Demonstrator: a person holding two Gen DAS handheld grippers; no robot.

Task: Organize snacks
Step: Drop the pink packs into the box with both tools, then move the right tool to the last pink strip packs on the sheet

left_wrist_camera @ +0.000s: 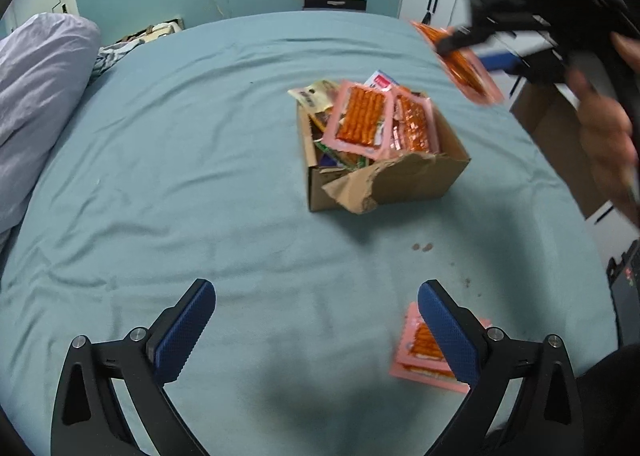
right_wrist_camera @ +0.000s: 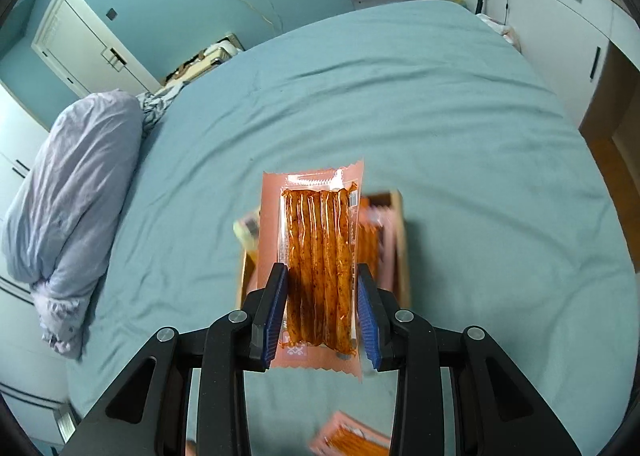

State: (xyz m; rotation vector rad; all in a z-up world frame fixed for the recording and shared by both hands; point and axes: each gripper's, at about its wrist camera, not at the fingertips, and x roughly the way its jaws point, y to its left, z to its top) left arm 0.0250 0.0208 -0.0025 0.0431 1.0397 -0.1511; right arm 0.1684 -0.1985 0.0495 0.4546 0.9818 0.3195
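A torn cardboard box (left_wrist_camera: 404, 180) sits mid-bed, filled with pink snack packets (left_wrist_camera: 360, 118). My left gripper (left_wrist_camera: 316, 320) is open and empty, low over the sheet; one pink packet (left_wrist_camera: 420, 352) lies flat beside its right finger. My right gripper (right_wrist_camera: 322, 296) is shut on a pink packet of orange sticks (right_wrist_camera: 320, 256) and holds it in the air above the box (right_wrist_camera: 400, 240). In the left wrist view that gripper (left_wrist_camera: 452, 42) and its packet (left_wrist_camera: 464, 64) show blurred at upper right. Another packet (right_wrist_camera: 352, 438) lies on the sheet below.
The bed has a teal sheet (left_wrist_camera: 180, 176). A lilac pillow (left_wrist_camera: 36, 96) lies at the left edge. White cabinets (right_wrist_camera: 560, 28) and a wooden desk (left_wrist_camera: 552, 124) stand past the right edge. A door (right_wrist_camera: 84, 44) is at far left.
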